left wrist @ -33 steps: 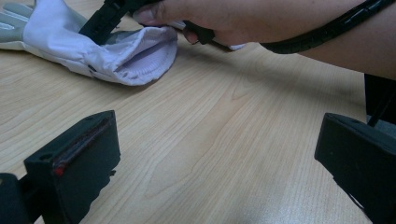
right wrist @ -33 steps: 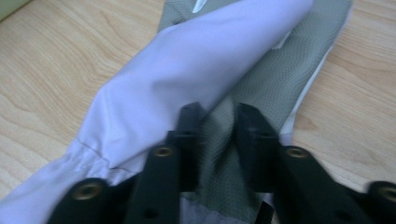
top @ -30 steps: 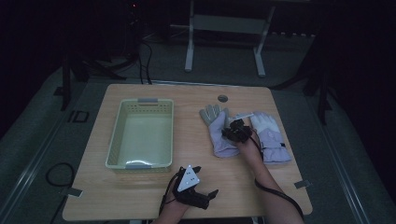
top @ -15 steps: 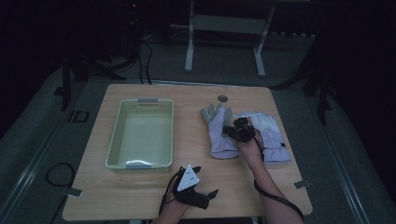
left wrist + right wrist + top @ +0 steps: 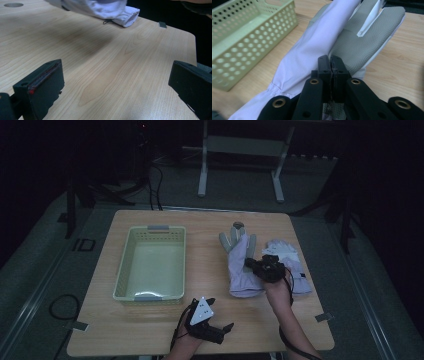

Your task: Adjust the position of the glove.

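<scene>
The right gripper (image 5: pixel 252 263) is sitting on the nearer glove (image 5: pixel 241 265), and in the right gripper view its jaws are pressed together over the seam where the lilac back meets the grey textured palm. It looks to be pinching a fold of that fabric, though the dim light is making it hard to be sure how much cloth is caught.

Taking the basket (image 5: pixel 150 264) as the mark, this glove is lying just to the right of it, its long axis running away from the person: cuff toward the near table edge, fingers pointing to the far side. A second glove (image 5: pixel 288 254) is lying beyond it, farther from the basket.

So any carry into the basket is going leftward, across the glove's length, and the right hand is the nearer one.

The left gripper (image 5: pixel 216 317) is resting in front of the basket's near right corner, jaws standing wide apart with nothing between them.
</scene>
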{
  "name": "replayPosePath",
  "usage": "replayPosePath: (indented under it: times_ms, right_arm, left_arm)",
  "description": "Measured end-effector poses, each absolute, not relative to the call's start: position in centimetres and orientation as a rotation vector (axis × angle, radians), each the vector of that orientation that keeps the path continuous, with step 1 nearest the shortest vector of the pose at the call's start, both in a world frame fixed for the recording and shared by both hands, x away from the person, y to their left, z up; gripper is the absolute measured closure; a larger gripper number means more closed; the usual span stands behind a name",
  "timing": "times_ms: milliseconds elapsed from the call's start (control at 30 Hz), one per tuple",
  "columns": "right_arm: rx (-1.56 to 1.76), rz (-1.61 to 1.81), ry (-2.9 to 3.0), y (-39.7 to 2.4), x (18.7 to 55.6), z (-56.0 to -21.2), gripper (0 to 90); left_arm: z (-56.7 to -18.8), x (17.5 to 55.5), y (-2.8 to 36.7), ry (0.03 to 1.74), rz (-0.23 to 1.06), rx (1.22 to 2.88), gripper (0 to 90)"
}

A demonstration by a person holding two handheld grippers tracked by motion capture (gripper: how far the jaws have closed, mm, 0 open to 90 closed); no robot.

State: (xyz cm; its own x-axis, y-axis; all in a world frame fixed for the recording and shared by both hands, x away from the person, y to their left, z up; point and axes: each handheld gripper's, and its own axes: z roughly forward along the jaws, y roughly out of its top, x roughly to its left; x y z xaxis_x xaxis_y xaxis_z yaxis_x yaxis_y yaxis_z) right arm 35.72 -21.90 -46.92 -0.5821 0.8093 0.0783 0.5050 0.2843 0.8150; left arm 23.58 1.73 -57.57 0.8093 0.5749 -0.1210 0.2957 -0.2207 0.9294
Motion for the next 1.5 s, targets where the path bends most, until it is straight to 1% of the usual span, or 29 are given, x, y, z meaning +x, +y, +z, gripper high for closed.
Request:
replayPosePath:
  times_ms: [233,400,433,533,767,1067,1167,1267,1300,1333,1400,1500]
  right_arm:
    - [1.208,1.202,2.190,-22.2,33.9,-47.2,87.8]
    - [1.243,1.184,2.187,-22.0,33.1,-48.9,87.8]
    - [1.247,1.168,2.192,-21.7,33.1,-49.6,87.8]
    - [1.249,1.153,2.202,-21.4,33.3,-50.2,87.8]
    - [1.295,1.132,2.229,-20.4,34.9,-52.5,87.6]
    - [1.363,1.111,2.221,-20.1,35.5,-55.0,86.2]
    - [1.359,1.109,2.227,-20.0,35.5,-55.1,85.6]
    - [1.350,1.109,2.225,-20.3,35.4,-54.3,81.0]
    - [1.350,1.109,2.225,-20.3,35.4,-54.3,81.0]
    - [1.341,1.132,2.222,-20.5,35.3,-53.9,79.1]
    - [1.327,1.200,2.225,-21.6,35.3,-52.6,72.6]
    - [1.288,1.157,2.214,-22.3,35.2,-51.8,70.5]
  left_arm:
    - [-57.6,23.5,1.7,0.657,0.299,1.822,0.3]
    - [-57.6,23.5,1.7,0.657,0.298,1.822,0.3]
    - [-57.6,23.5,1.7,0.657,0.298,1.822,0.3]
    - [-57.6,23.6,1.7,0.661,0.296,1.820,0.3]
    - [-57.6,23.5,1.7,0.661,0.299,1.820,0.3]
    - [-57.6,23.5,1.7,0.663,0.296,1.817,0.3]
    - [-57.6,23.6,1.7,0.663,0.296,1.816,0.3]
    - [-57.6,23.6,1.7,0.665,0.296,1.817,0.3]
    - [-57.6,23.6,1.7,0.665,0.296,1.817,0.3]
    - [-57.6,23.6,1.7,0.665,0.296,1.817,0.3]
    - [-57.6,23.6,1.7,0.665,0.295,1.817,0.3]
    - [-57.6,23.6,1.7,0.665,0.296,1.817,0.3]
